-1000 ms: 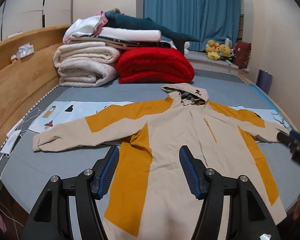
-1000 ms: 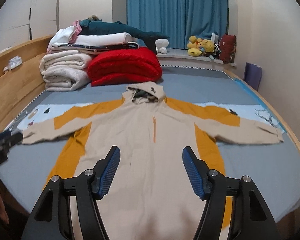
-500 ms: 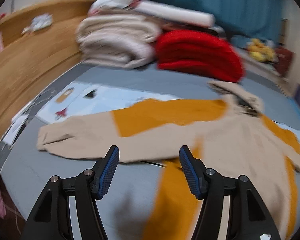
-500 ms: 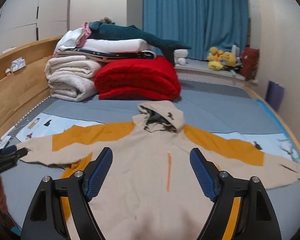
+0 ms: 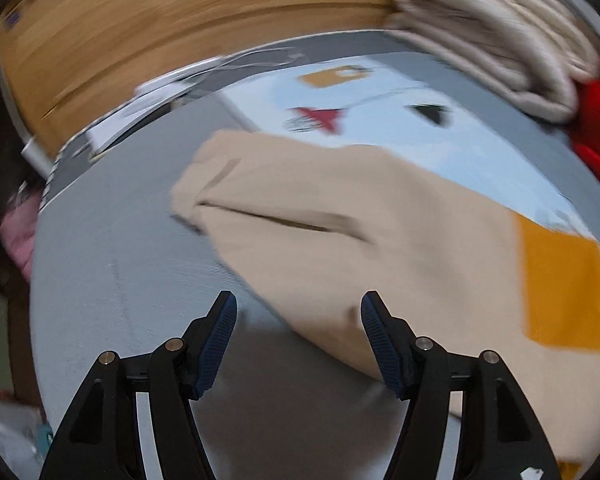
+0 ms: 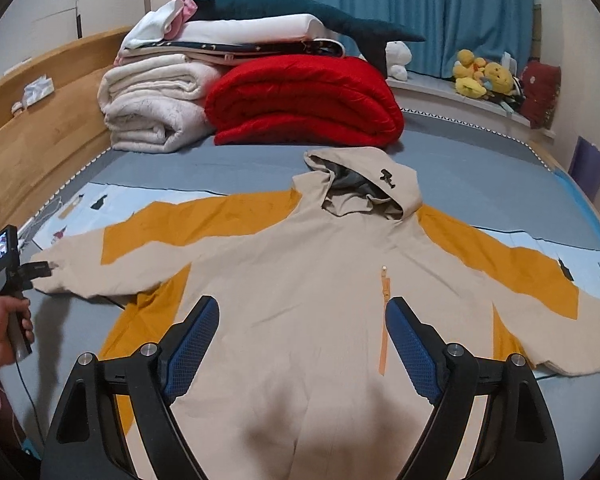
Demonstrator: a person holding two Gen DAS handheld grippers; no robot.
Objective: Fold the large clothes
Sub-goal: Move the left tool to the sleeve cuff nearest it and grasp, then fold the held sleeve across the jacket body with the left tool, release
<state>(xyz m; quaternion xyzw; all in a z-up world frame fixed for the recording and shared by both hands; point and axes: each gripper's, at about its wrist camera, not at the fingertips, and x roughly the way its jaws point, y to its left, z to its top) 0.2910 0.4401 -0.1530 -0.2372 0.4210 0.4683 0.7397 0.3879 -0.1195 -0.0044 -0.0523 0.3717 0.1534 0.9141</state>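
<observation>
**Reaching for the jacket's left sleeve**

While lying flat and face up on the bed [image 6: 260, 168], arms spread wide, hood [image 6: 364, 184] pointing at the red quilt [image 6: 304, 100], jacket [image 6: 300, 280] showing no fold yet. Judging this as the opening step: closing in on a sleeve to bring it across the body.

Hovering at the left cuff [image 5: 228, 184], left gripper [image 5: 298, 336] gaping wide, blue pads apart, holding nothing. Sitting just short of the sleeve [image 5: 360, 240] edge, with the fabric partly between the fingers in view but not pinched, as far as can be told. Blurring heavily in that view, so hard telling whether touching the cloth or poised above it.

Hanging over the jacket's lower front, just below the orange zip [image 6: 384, 312], right gripper [image 6: 302, 344] likewise splayed and empty. Seen from there, left hand [image 6: 4, 328] gripping its handle right by the cuff.

Next move likely calling for: lowering onto the cuff, pinching through both layers of cloth, then lifting and carrying the sleeve inward toward the zip. Probably also needing the right gripper pinning the body or taking the far sleeve, keeping the jacket from sliding on the sheet. Risking a one-layer pinch, leaving the sleeve twisted.
</observation>
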